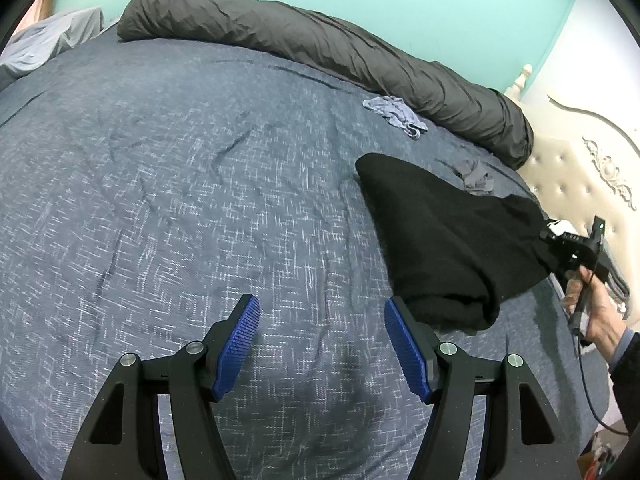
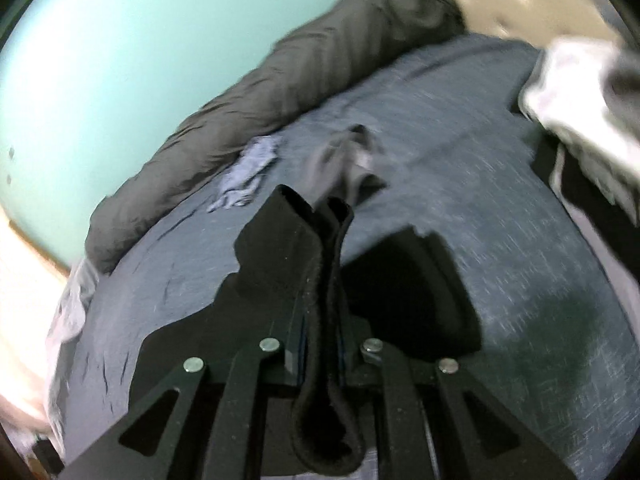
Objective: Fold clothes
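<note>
From the left wrist, the left claw [image 1: 322, 344] hangs released over the blue bed [image 1: 160, 184], its right pad beside the low end of the black garment [image 1: 440, 240], probably ready to take that end. From the right wrist, the right claw [image 2: 324, 296] is clenched on the garment's bunched edge, lifting it for folding; no containers are visible.
</note>
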A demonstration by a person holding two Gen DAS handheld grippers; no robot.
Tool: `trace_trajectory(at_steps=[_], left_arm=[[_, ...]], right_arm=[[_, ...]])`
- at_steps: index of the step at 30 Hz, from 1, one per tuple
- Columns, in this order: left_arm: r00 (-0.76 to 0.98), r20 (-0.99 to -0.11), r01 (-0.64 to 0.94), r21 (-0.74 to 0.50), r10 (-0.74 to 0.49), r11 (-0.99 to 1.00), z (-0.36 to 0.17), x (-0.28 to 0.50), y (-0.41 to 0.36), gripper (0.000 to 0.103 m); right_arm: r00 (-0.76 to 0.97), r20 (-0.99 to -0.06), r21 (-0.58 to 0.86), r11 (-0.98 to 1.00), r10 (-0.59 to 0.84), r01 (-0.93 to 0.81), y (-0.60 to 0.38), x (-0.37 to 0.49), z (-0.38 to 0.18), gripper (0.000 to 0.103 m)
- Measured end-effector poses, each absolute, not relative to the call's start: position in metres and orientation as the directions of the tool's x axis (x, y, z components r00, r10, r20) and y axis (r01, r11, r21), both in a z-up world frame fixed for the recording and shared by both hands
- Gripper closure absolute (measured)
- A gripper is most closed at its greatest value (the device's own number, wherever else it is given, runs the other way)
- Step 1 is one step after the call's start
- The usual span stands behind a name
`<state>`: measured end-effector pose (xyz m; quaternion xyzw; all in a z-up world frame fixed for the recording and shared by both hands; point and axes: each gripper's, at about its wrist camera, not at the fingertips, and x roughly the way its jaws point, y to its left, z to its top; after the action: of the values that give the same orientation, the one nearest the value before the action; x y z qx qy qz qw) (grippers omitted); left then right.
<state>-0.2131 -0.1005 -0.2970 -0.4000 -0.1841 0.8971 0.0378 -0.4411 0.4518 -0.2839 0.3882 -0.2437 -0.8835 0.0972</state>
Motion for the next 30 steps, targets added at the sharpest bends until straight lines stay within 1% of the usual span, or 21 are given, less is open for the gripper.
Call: trace_trajectory(at_steps=[3,4,5,6,7,8,10,11,13,15,17,22,23,25,30], left_arm=[[-0.665,-0.713,0.062,-0.351,0.224,-0.934,-0.301,-0.217,-0.092,0.034],[-0.661,-0.715,0.055,-0.349,0.228,-0.936,-0.302,-0.219,-0.089,0.034],[-0.657,-0.717,0.049,-0.349,0.233,-0.936,-0.303,-0.22,-0.086,0.034],[-0.653,-0.716,0.044,-0.359,0.245,-0.932,-0.304,-0.222,-0.084,0.034],[-0.648,-0.715,0.04,-0.376,0.262,-0.926,-0.305,-0.224,-0.083,0.034],[-0.642,-0.714,0.037,-0.393,0.28,-0.919,-0.306,-0.226,-0.081,0.034],[-0.631,-0.714,0.025,-0.409,0.303,-0.912,-0.308,-0.231,-0.076,0.034],[-0.625,-0.714,0.018,-0.416,0.314,-0.909,-0.309,-0.234,-0.073,0.034],[-0.616,-0.711,0.007,-0.436,0.339,-0.9,-0.31,-0.237,-0.07,0.034],[-0.604,-0.706,-0.003,-0.461,0.369,-0.888,-0.312,-0.242,-0.065,0.034],[-0.598,-0.697,-0.005,-0.489,0.395,-0.872,-0.313,-0.246,-0.061,0.034],[-0.601,-0.683,0.01,-0.525,0.415,-0.851,-0.308,-0.256,-0.054,0.034],[-0.599,-0.682,0.006,-0.527,0.419,-0.85,-0.305,-0.259,-0.051,0.033],[-0.588,-0.68,0.01,-0.548,0.438,-0.836,-0.306,-0.27,-0.047,0.023],[-0.554,-0.689,0.045,-0.585,0.467,-0.81,-0.321,-0.291,-0.04,0.023]], right_arm=[[-0.66,-0.66,0.527,-0.847,-0.36,-0.065,0.464,-0.446,-0.308,0.093],[-0.644,-0.671,0.535,-0.841,-0.367,-0.079,0.466,-0.449,-0.314,0.091],[-0.633,-0.686,0.532,-0.841,-0.359,-0.099,0.468,-0.45,-0.32,0.086],[-0.634,-0.69,0.526,-0.844,-0.35,-0.107,0.47,-0.449,-0.322,0.085],[-0.639,-0.689,0.518,-0.849,-0.342,-0.105,0.471,-0.447,-0.322,0.081],[-0.644,-0.695,0.499,-0.859,-0.32,-0.111,0.473,-0.446,-0.32,0.071],[-0.66,-0.705,0.449,-0.884,-0.259,-0.133,0.477,-0.44,-0.314,0.062],[-0.674,-0.703,0.425,-0.894,-0.226,-0.144,0.479,-0.433,-0.309,0.061],[-0.71,-0.68,0.4,-0.904,-0.183,-0.151,0.481,-0.413,-0.299,0.051],[-0.736,-0.65,0.407,-0.905,-0.191,-0.126,0.478,-0.387,-0.293,0.05],[-0.731,-0.645,0.428,-0.898,-0.222,-0.106,0.472,-0.363,-0.295,0.048],[-0.718,-0.622,0.559,-0.819,-0.314,-0.126,0.456,-0.303,-0.311,0.047],[-0.715,-0.621,0.567,-0.814,-0.322,-0.126,0.451,-0.295,-0.314,0.047],[-0.71,-0.617,0.583,-0.804,-0.34,-0.121,0.441,-0.278,-0.319,0.047],[-0.717,-0.575,0.622,-0.78,-0.395,-0.07,0.425,-0.26,-0.324,0.047]])
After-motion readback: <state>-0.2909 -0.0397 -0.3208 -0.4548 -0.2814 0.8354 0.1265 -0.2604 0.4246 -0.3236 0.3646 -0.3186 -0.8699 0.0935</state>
